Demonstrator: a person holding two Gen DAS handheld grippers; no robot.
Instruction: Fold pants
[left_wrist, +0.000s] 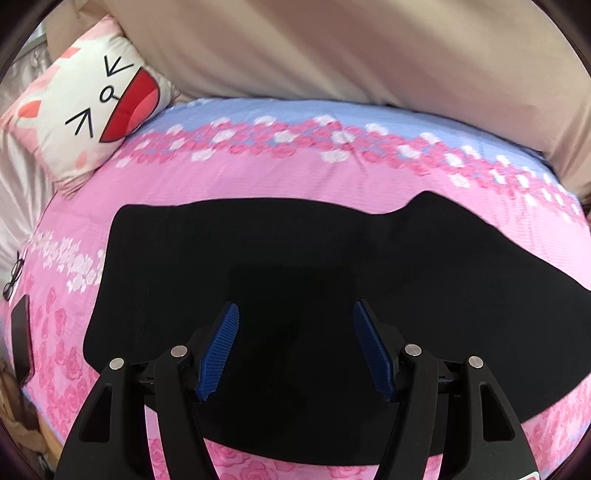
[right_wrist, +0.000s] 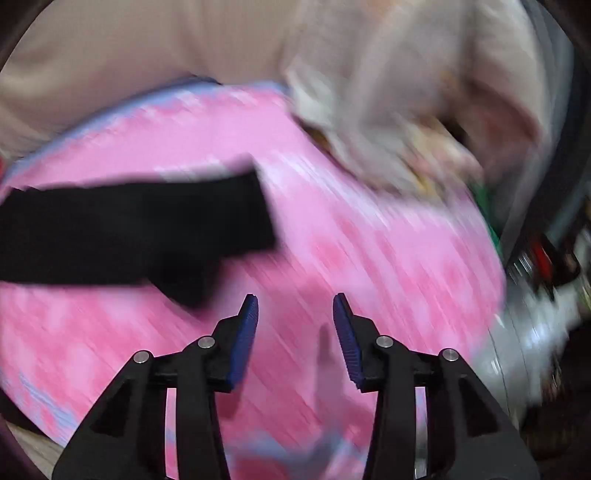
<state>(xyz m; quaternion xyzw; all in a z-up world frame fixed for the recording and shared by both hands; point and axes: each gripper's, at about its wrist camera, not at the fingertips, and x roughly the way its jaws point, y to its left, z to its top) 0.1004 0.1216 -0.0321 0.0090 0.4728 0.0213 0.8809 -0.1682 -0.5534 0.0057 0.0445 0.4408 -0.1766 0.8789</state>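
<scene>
— What covers the bed?

— A pink sheet (left_wrist: 221, 192) printed with roses, with a band of pale blue along its far edge and rows of white and darker pink flowers between the two colours.

— And at the far left corner?

— A cushion (left_wrist: 85, 110) with a cartoon face: black line eyes, a small nose and a wide red mouth on white, with pink patches. It rests partly on the sheet.

— Behind that?

— A broad beige cloth (left_wrist: 332, 48) rises along the far side.

— Anything smaller?

— A pair of dark-rimmed glasses (left_wrist: 13, 275) near the left edge, and just below them a flat black object (left_wrist: 21, 339); what it is I cannot tell.

— The right wrist view?

— Blurred. The pink sheet (right_wrist: 369, 240) shows, and a pale heap of cloth (right_wrist: 388, 129) beyond its far right corner.
</scene>
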